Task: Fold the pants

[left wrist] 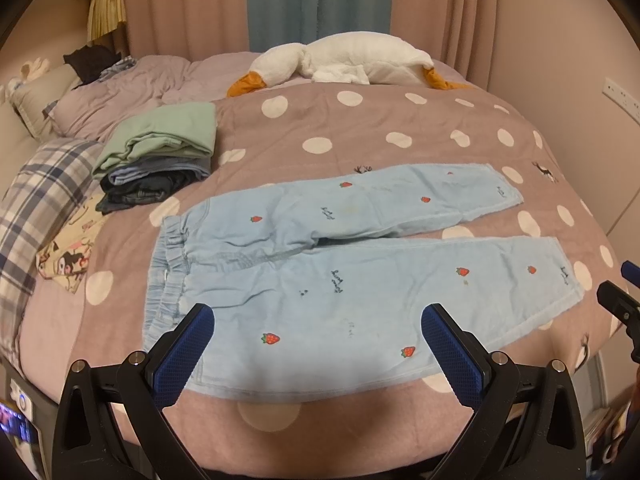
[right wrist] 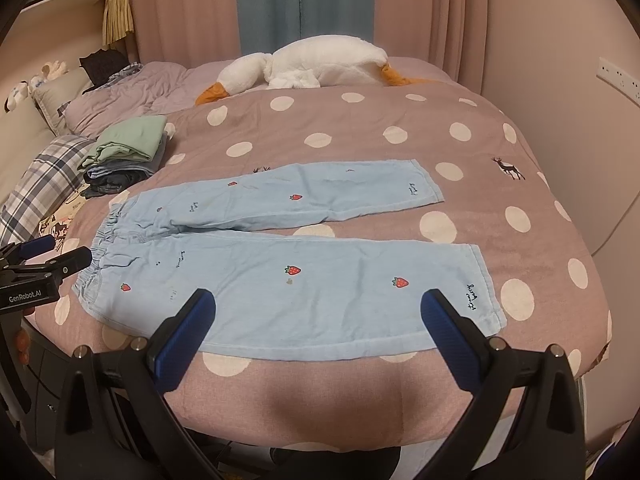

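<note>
I hold my left gripper (left wrist: 318, 354) and right gripper (right wrist: 318, 338) spread wide, empty, above the flat strawberry-print pants (right wrist: 280, 280), ready to pinch the near leg.

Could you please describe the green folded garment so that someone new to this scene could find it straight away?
On the polka-dot bed, look left of the spread-out blue pants, near the plaid pillow. A small stack of folded clothes sits there; the green garment is its top layer, the only pale green piece above the blue and dark ones.
</note>
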Demonstrator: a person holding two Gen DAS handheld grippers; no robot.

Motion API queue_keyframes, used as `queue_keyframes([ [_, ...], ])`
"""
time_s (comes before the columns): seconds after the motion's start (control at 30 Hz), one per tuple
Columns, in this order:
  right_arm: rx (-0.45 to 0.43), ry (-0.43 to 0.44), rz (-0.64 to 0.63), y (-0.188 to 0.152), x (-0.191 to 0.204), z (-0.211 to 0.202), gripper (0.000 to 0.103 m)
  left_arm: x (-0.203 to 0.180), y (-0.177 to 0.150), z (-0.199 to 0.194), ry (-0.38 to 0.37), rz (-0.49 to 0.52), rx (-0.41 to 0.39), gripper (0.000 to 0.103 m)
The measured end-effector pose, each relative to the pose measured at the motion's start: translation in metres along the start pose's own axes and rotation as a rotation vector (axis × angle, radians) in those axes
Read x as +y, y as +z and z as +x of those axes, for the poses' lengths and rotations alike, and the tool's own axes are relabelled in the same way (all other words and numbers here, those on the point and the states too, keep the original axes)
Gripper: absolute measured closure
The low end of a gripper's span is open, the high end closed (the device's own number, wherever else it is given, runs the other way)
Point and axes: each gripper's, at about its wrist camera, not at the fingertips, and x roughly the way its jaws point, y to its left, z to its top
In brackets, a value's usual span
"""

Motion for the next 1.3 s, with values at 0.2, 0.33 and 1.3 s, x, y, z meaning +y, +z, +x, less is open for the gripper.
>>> queue_keyframes([
  [0.2,0.001,0.001,0.001,0.0,0.0,0.0,0.0,-0.001,0.0,0.0,0.0,0.0,0.001,0.0],
  [0.33,0.004,0.001,0.002,0.0,0.0,0.0,0.0,-0.001,-0.001,0.0,-0.003,-0.005,0.006,0.0],
  [1.3,0.089,0.301,-0.649,-0.091,0.178,0.132,0.032,0.157,-0.1,0.089,-0.163,-0.714,0.134,0.01],
])
